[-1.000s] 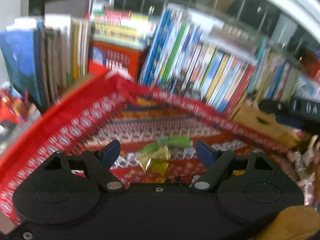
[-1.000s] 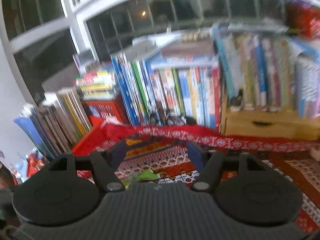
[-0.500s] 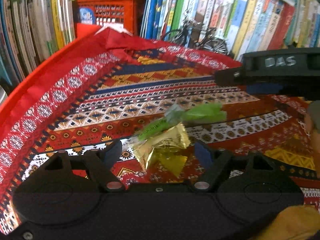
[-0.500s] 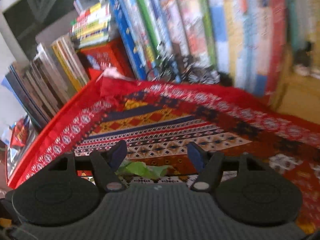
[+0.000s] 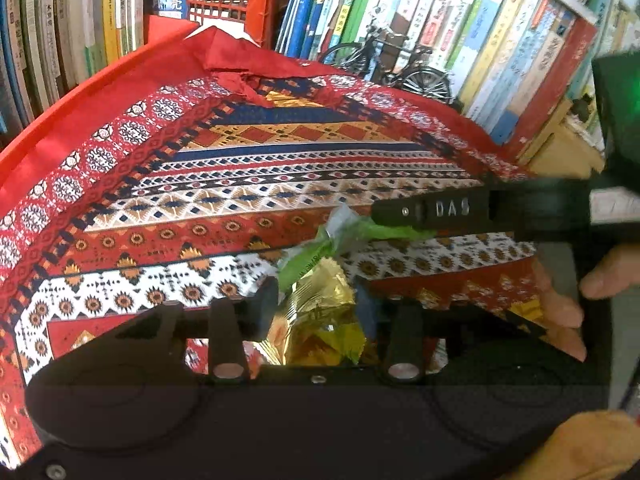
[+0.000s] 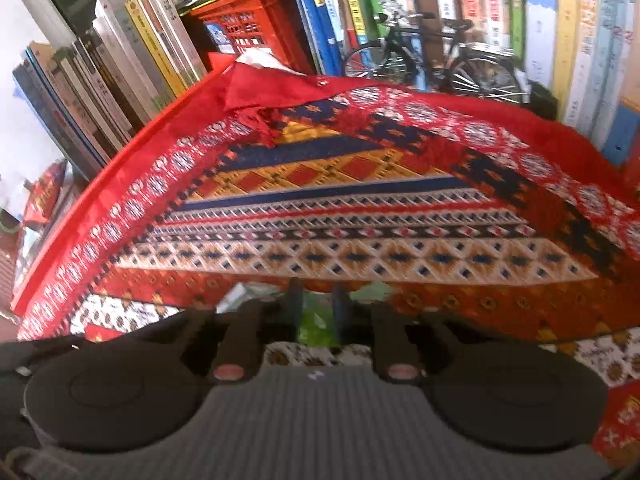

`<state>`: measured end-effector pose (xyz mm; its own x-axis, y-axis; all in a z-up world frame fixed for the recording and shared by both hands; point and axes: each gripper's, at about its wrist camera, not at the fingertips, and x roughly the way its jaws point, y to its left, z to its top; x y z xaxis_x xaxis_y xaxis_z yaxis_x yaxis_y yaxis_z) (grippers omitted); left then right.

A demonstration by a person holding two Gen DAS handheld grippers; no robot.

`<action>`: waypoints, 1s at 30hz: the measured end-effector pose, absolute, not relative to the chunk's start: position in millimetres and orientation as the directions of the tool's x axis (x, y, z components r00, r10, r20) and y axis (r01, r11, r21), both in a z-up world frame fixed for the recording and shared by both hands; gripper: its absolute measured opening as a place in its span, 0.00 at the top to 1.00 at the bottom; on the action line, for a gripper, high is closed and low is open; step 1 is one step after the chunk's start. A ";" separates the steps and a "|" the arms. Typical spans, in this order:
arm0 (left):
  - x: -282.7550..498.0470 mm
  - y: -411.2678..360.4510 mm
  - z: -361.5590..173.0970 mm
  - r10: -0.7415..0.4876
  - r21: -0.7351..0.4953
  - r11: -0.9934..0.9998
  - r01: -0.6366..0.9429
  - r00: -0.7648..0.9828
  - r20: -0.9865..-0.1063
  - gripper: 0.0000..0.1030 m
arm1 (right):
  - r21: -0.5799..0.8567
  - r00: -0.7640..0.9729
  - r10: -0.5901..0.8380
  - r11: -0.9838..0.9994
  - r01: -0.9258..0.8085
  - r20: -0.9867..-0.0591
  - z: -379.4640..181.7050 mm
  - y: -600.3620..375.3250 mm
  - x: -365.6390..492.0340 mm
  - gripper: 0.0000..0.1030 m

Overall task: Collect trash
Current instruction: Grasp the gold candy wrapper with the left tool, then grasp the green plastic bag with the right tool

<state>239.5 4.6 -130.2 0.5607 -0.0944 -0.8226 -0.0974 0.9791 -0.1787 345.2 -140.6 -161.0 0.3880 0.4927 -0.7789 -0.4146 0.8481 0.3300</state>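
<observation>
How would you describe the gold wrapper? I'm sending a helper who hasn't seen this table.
Start at the red patterned tablecloth in front of the row of books. On its near part two crumpled wrappers touch. The gold foil wrapper is the shiny, metallic one between the jaws of the left gripper, nearer than the matte green wrapper.

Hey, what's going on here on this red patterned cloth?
A person is picking up trash with two handheld grippers. The left gripper straddles a crumpled gold wrapper lying on the cloth. The right gripper has its jaws nearly closed on a green wrapper just beyond the gold one. Both wrappers look to be resting on the cloth, with books and a toy bicycle behind.
</observation>
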 end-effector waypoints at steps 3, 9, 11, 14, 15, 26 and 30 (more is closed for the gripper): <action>228.7 -5.1 -123.4 -0.109 -0.184 0.980 -0.078 0.563 -0.819 0.68 | 0.292 0.392 0.447 0.871 -0.396 -0.804 -162.6 -153.5 335.7 0.85; 207.2 -30.7 -112.5 -0.129 -0.180 0.983 -0.035 0.566 -0.814 0.77 | 0.230 0.412 0.351 0.920 -0.316 -0.841 -157.7 -180.5 311.9 0.87; 198.5 -38.6 -109.1 -0.149 -0.195 0.981 -0.021 0.562 -0.814 0.77 | 0.206 0.414 0.316 0.935 -0.290 -0.853 -158.0 -186.8 304.5 0.87; 184.4 -48.3 -105.5 -0.176 -0.211 0.977 0.001 0.558 -0.811 0.77 | 0.200 0.406 0.286 0.950 -0.241 -0.868 -159.6 -200.1 295.6 0.86; 180.3 -50.8 -105.0 -0.187 -0.218 0.976 0.010 0.554 -0.811 0.77 | 0.220 0.401 0.298 0.948 -0.229 -0.866 -159.7 -204.6 293.2 0.85; 152.0 -59.6 -106.0 -0.184 -0.200 0.979 0.031 0.554 -0.812 0.70 | 0.487 0.324 0.578 0.812 -0.322 -0.749 -145.3 -186.9 272.1 0.34; 149.5 -49.2 -106.3 -0.163 -0.202 0.979 -0.009 0.558 -0.814 0.68 | 0.479 0.248 0.580 0.797 -0.368 -0.776 -149.8 -159.2 275.0 0.33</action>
<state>149.5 -49.2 -106.3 0.5583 -0.1627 -0.8136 -0.0088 0.9794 -0.2019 275.0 -159.2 -149.8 0.2478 0.5805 -0.7757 -0.3679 0.7970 0.4790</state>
